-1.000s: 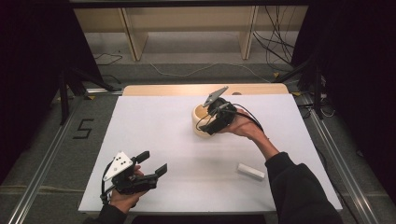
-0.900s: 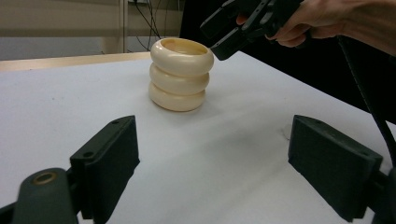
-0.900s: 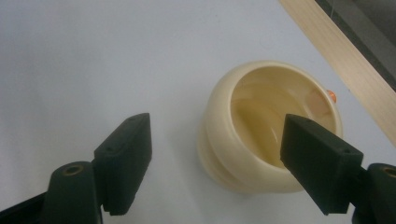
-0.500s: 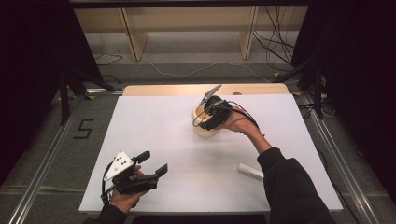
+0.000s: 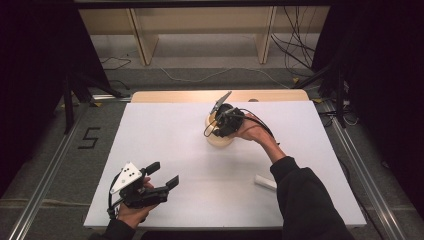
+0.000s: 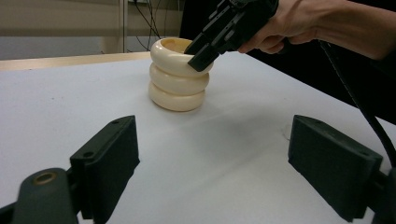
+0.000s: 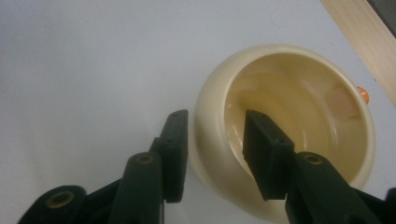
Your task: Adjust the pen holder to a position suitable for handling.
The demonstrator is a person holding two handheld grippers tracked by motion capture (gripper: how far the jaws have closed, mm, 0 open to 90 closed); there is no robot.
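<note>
right gripper: my right gripper (image 7: 212,156) is straddling the rim of the cream ribbed vase (image 7: 285,126), one jaw down the outside wall, the other dipped inside the mouth. The jaws have just been closing with that wall between them. In the right gripper view there's a thin gap on both sides yet, so I'd call it not quite clamped.

why that grip: the vase is fat and round, three stacked bulges, way too wide to grab around the body I reckon. Pinching the wall at the lip is the sensible handle.

vase location: sits upright toward the far middle of the white table (image 5: 165,150), near the wooden strip (image 5: 175,96) along the back edge. Looks like something pale is lying at the bottom inside, can't tell what.

left gripper: my left gripper (image 5: 162,175) hangs at the near left corner, jaws spread wide with nothing between them, well apart from the vase. Parked out of the way, and its camera gives me a nice side-on look at the grab.

other stuff: small white cylinder (image 5: 265,181) lying on the table just beside my right sleeve, untouched.

next bit, my guess: finish the squeeze before lifting, a rim pinch could let the vase tilt.
</note>
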